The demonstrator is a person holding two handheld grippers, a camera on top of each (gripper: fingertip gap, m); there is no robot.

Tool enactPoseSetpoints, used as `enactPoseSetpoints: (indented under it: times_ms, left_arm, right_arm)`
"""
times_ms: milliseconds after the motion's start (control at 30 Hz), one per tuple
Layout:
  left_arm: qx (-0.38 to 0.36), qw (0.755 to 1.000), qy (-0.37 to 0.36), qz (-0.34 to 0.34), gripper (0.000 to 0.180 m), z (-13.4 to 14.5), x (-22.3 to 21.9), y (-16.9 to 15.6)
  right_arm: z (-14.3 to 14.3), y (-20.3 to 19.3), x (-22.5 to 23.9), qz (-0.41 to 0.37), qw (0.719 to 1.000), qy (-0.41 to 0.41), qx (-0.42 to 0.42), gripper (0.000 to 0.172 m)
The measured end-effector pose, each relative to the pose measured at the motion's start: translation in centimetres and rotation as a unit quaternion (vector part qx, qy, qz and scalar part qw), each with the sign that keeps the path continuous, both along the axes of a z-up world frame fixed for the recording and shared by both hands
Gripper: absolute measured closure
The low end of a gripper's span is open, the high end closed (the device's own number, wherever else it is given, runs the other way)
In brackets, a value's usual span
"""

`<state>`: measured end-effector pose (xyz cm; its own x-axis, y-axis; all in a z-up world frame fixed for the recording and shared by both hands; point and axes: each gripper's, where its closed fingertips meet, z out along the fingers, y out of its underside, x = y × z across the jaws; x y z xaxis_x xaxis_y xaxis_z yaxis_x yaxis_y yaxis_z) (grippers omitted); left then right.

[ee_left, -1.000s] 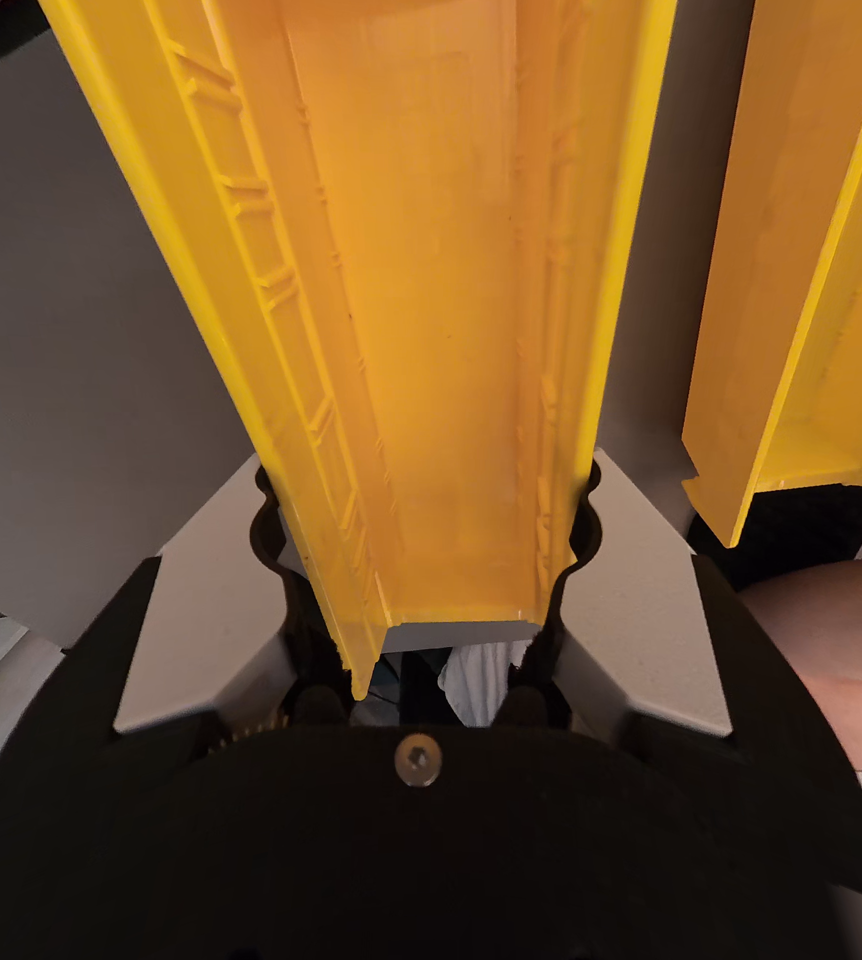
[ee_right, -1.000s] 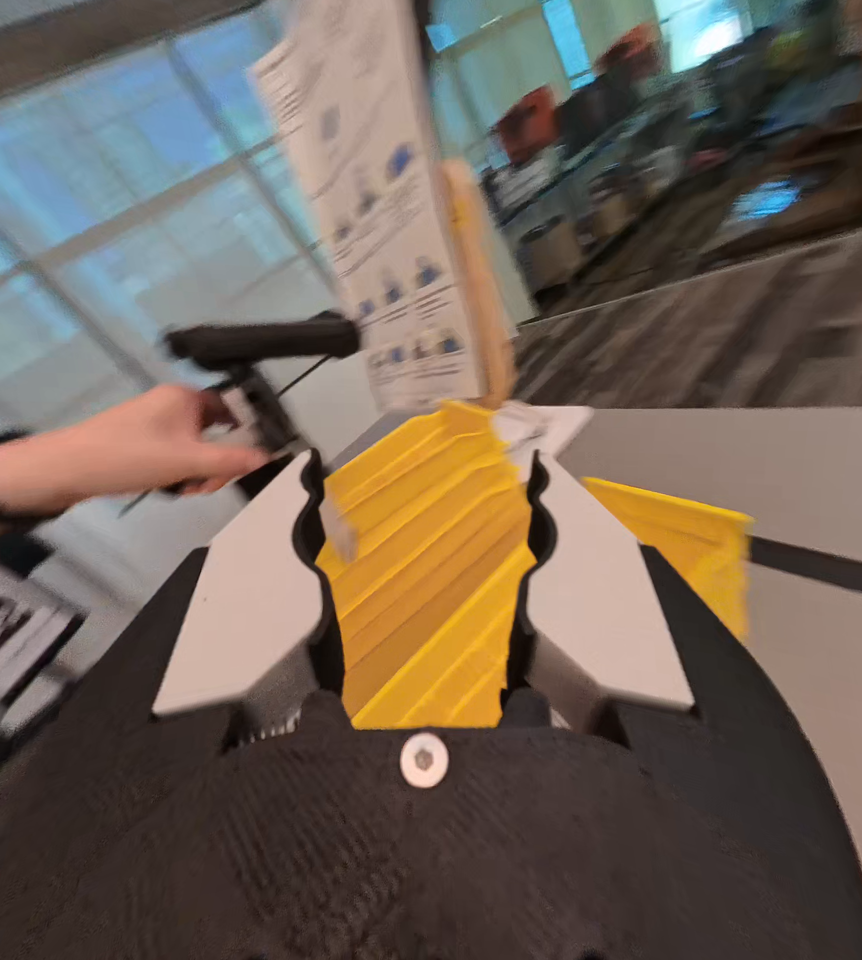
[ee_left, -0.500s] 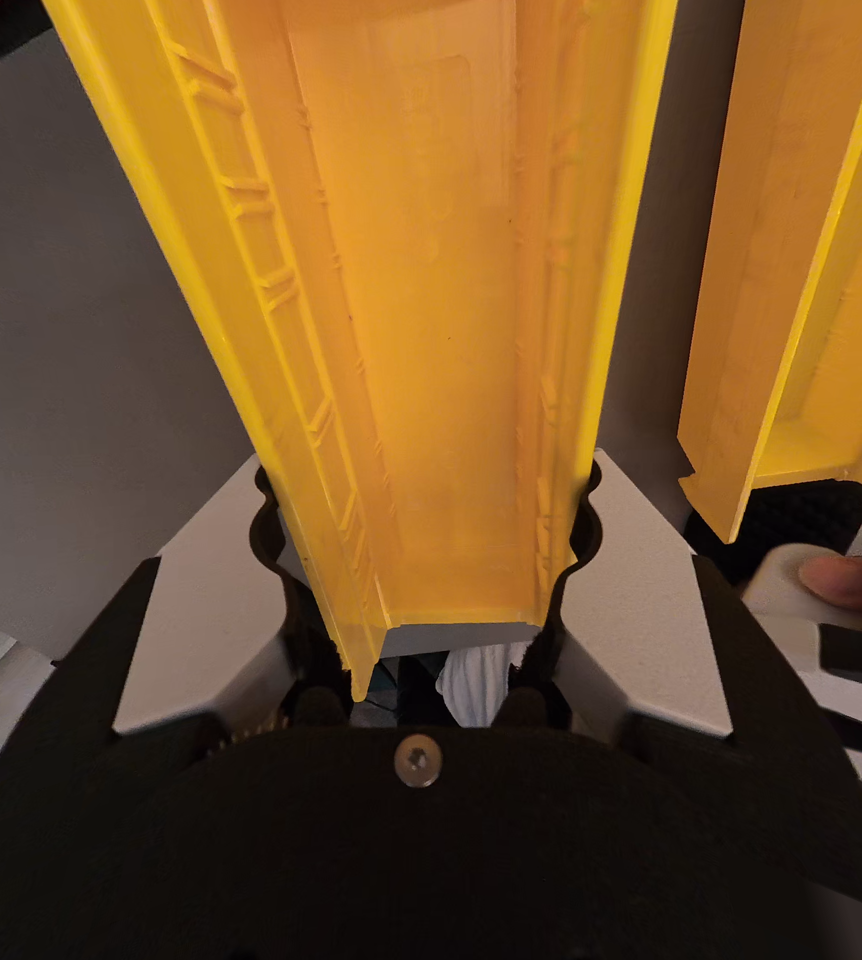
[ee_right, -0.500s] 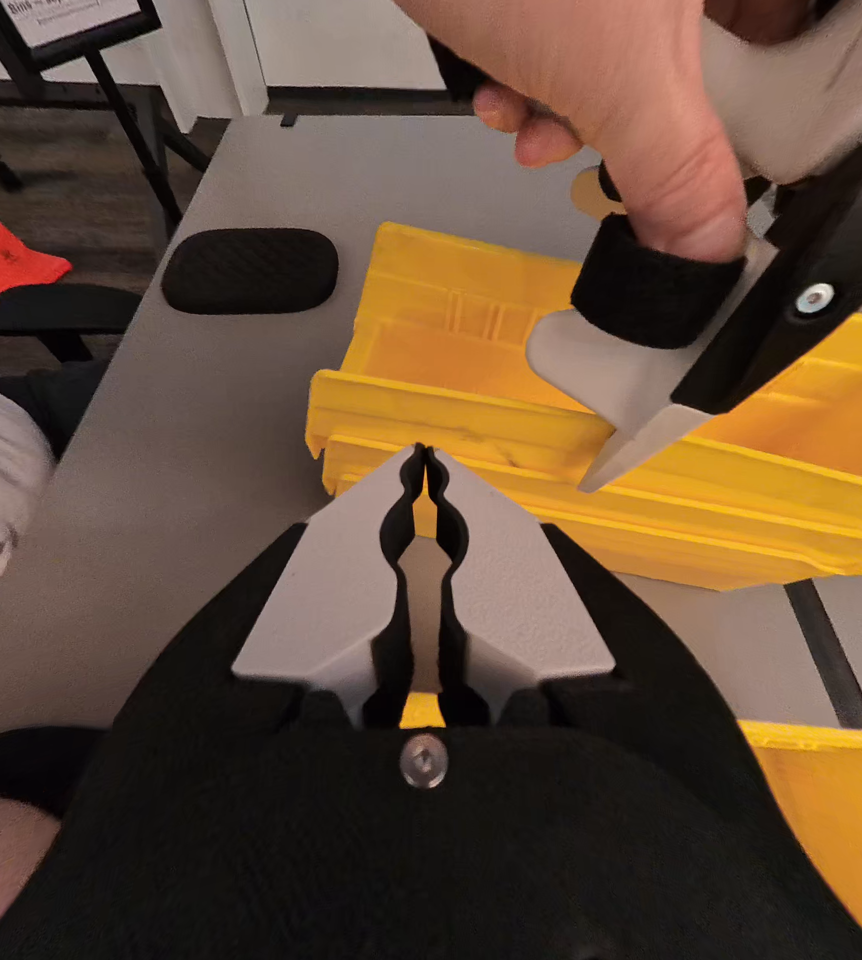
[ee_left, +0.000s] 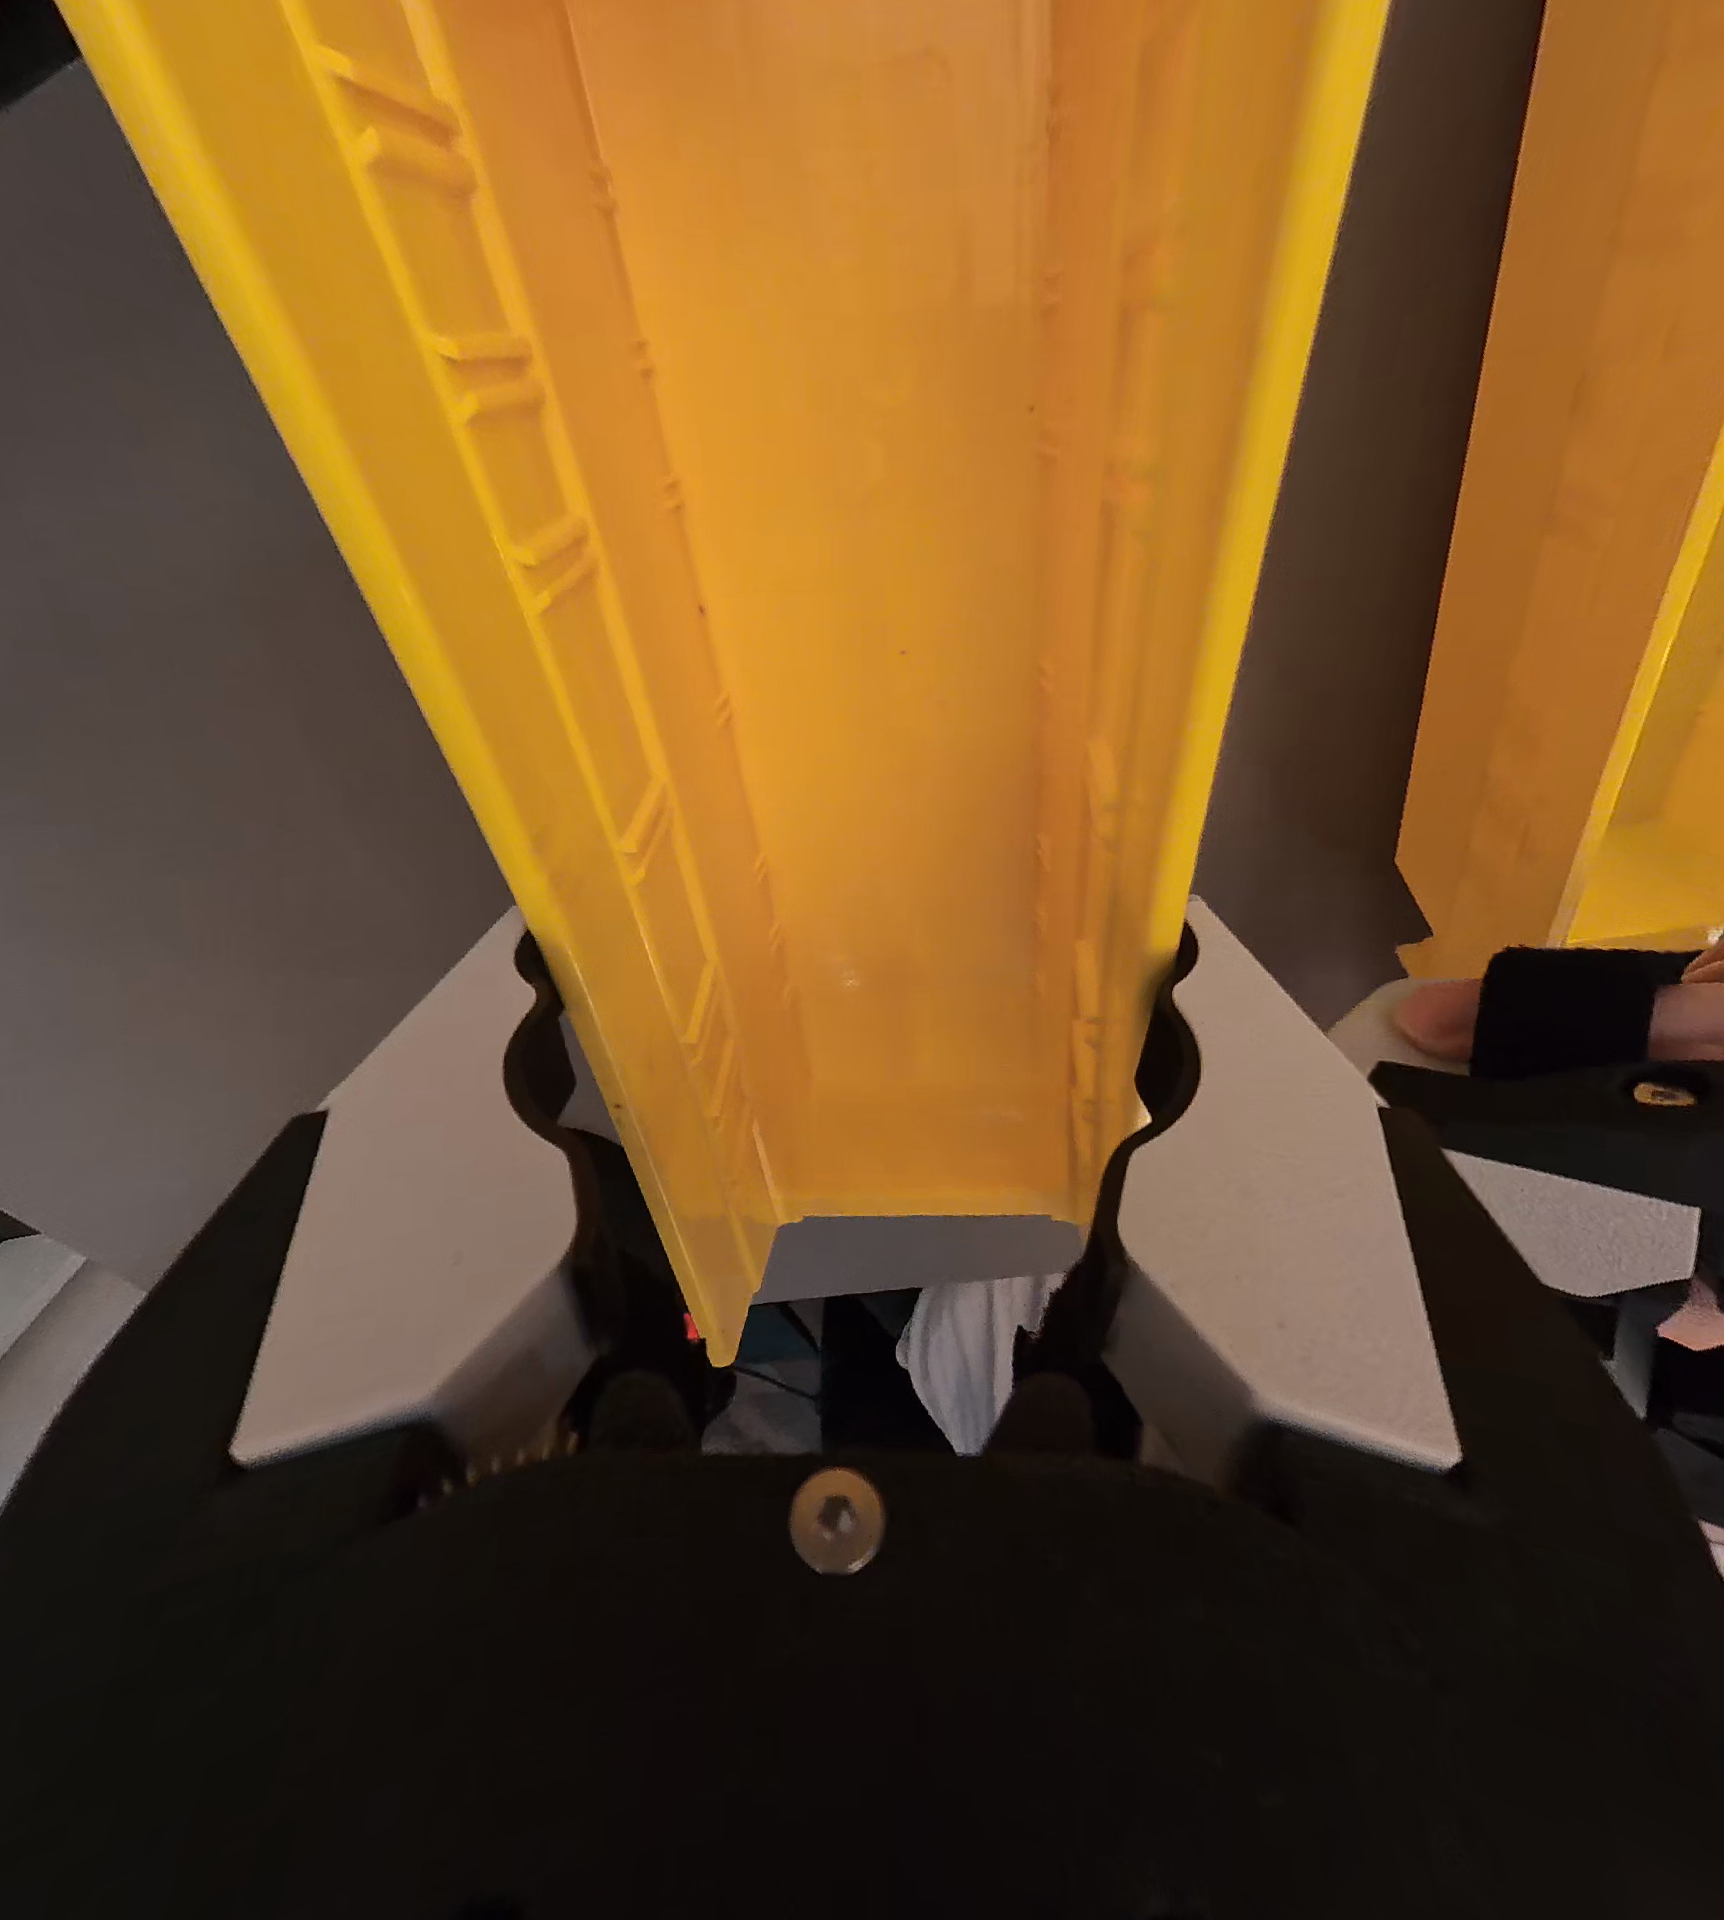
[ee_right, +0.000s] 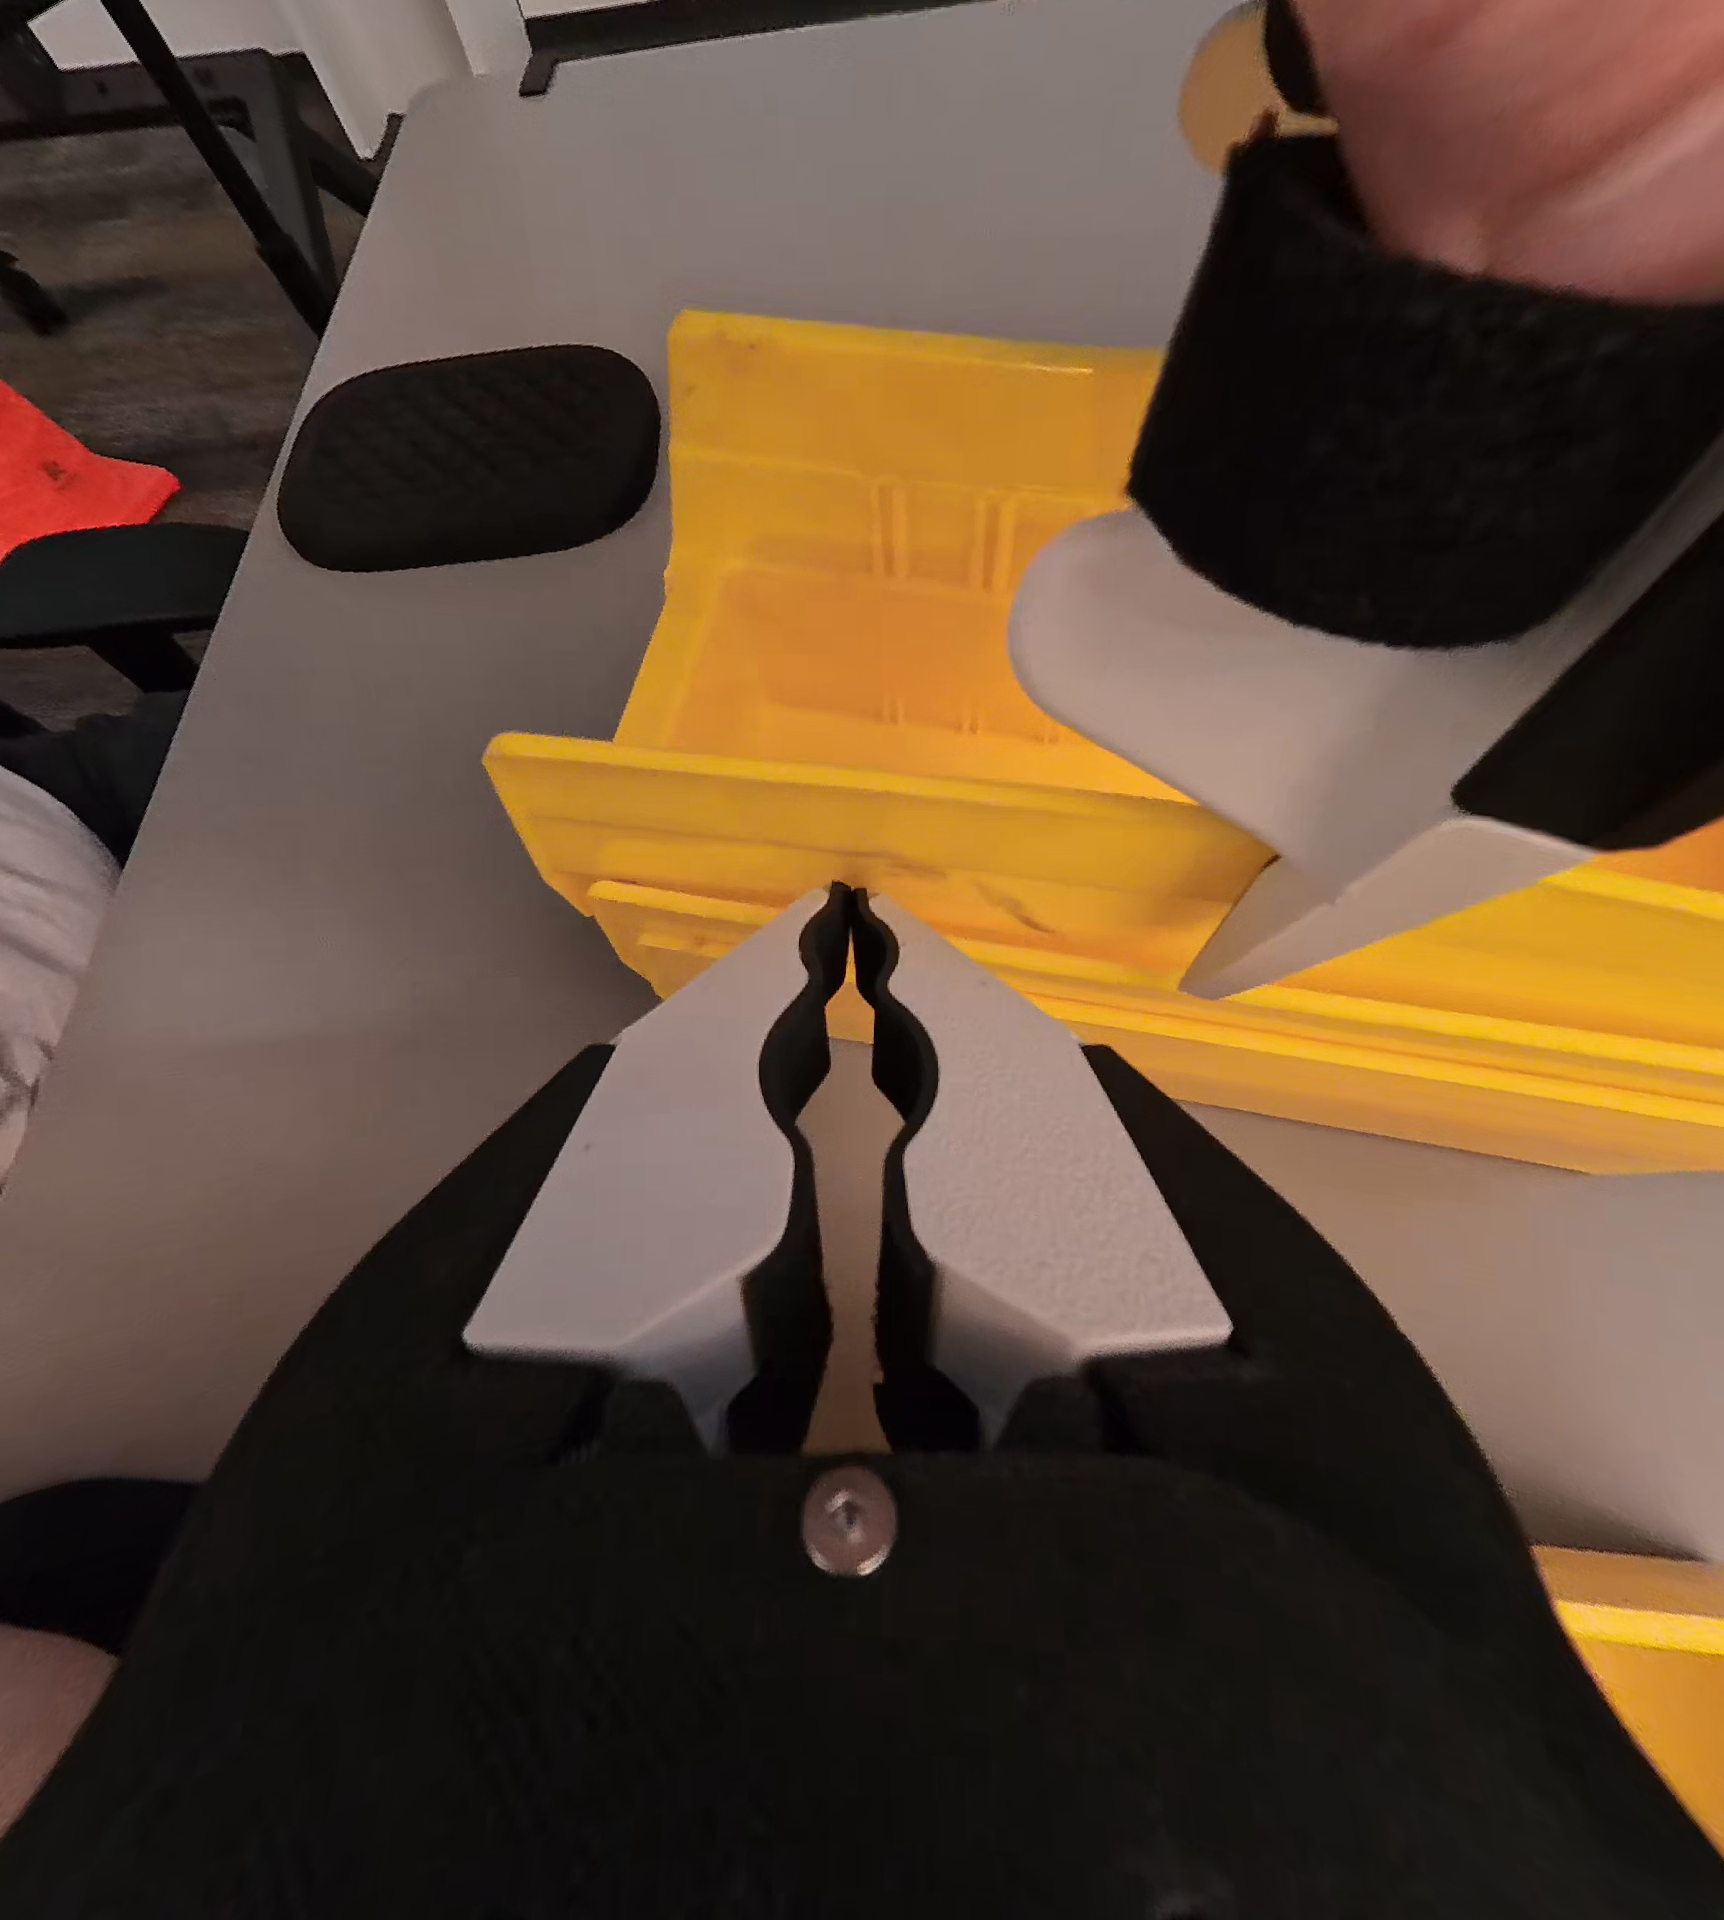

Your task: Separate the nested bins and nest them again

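Yellow bins lie on the grey surface [ee_right: 484,1039]. One yellow bin [ee_left: 899,623] sits between the fingers of the left gripper [ee_left: 853,997]. The jaws are spread wide, and both black pads [ee_left: 1164,1039] press against its two long sides, so this bin is held. In the right wrist view the same bin lies on the surface, with one grey finger of the left gripper against its long rim, and a hand [ee_right: 1585,135] with a black strap above it.

A second yellow bin [ee_left: 1606,520] lies just beside the first one, with a strip of bare surface between them. In the right wrist view only its corner shows at the bottom right.

The right gripper [ee_right: 842,904] has its jaws squeezed together, tip against tip, with nothing between them. The tips are right at the end wall of the held bin; touching or not, I cannot tell.

A black oval pad [ee_right: 468,457] lies on the surface near the far end of the bin. An orange cone [ee_right: 16,447] lies on the floor past the edge.
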<state>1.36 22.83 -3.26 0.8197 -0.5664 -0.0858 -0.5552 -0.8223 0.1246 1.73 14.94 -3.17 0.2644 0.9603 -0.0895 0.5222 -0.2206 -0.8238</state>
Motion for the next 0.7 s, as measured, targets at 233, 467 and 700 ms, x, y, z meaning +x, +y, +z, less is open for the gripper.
enactPoseSetpoints:
  times_ms: [233,467,700]
  left_arm:
    - [0.01,1.0,-0.005,0.0,0.065,2.8,0.2,-0.1]
    - [0.017,1.0,-0.013,-0.008,0.064,5.2,0.0,-0.5]
    - [0.034,0.999,-0.03,0.009,0.064,9.8,-2.4,-0.2]
  right_arm:
    - [-0.7,0.7,0.2,-0.014,1.0,-0.009,-0.006,0.172]
    - [3.5,-0.4,2.4,-0.02,0.997,0.037,0.064,0.171]
    - [8.5,-2.3,6.9,-0.072,0.985,0.086,0.129,0.172]
